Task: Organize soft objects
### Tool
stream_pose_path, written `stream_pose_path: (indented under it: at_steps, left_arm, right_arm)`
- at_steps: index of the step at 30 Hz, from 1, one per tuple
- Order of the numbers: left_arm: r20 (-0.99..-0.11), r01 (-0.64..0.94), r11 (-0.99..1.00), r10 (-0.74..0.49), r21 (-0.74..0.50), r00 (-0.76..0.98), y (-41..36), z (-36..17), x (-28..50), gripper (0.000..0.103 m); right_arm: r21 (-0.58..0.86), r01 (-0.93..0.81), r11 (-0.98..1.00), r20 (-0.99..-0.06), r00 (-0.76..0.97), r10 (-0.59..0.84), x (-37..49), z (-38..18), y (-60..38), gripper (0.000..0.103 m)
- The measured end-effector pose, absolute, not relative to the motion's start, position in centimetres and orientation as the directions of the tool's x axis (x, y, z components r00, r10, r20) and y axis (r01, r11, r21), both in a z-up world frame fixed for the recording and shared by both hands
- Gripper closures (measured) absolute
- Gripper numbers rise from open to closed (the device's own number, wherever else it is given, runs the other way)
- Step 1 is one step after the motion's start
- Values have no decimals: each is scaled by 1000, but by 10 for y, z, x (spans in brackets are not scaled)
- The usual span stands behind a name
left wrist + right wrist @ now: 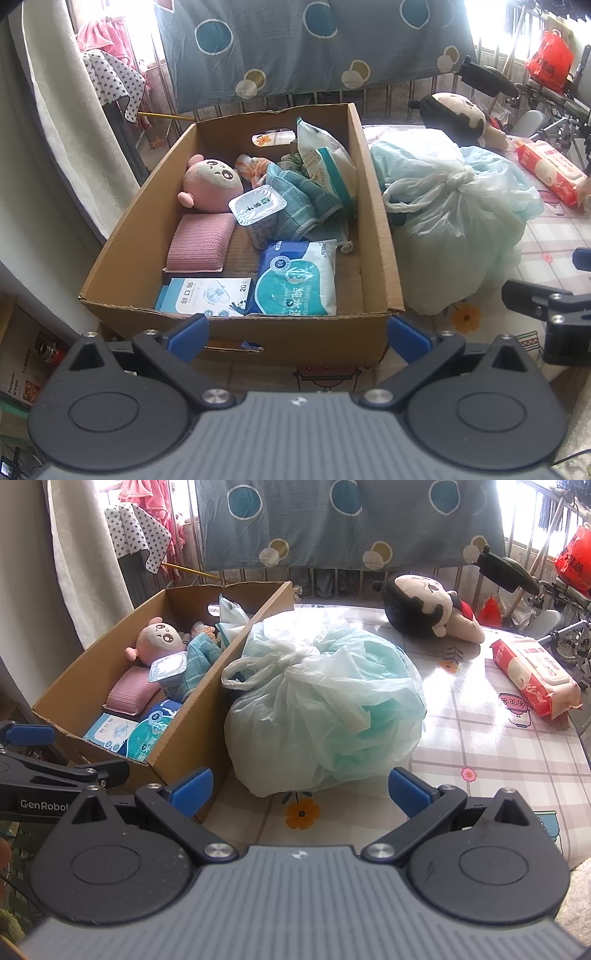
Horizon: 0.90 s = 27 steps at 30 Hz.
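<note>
A cardboard box (380,236) (192,723) holds a pink plush (212,181) (159,640), a pink pad (201,242), a teal cloth (299,201), wipes packs (295,280) and a sealed cup (256,205). Right of it lies a knotted pale-green plastic bag (325,705) (458,206). A black-haired doll (428,605) (461,118) and a red wipes pack (535,675) (550,173) rest further back. My left gripper (297,338) is open in front of the box's near wall. My right gripper (299,790) is open, empty, just before the bag.
The table (480,746) has a checked, flowered cover. A spotted grey sheet (347,520) hangs over a railing behind. A curtain (74,110) stands left, and a red bag (550,61) with a metal rack sits at the back right.
</note>
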<state>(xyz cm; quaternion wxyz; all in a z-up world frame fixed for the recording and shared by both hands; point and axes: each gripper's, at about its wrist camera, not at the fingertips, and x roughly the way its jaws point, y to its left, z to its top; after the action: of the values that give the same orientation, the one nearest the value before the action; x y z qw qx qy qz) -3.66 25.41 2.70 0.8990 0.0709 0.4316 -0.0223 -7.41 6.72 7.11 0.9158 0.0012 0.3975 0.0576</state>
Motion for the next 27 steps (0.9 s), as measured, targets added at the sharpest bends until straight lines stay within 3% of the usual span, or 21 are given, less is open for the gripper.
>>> stream_pose_path:
  at_steps: [27]
  left_arm:
    - [-778, 94, 989, 28, 112, 627, 254, 30, -32, 0]
  right_arm:
    - [49, -109, 993, -726, 679, 110, -70, 71, 68, 1]
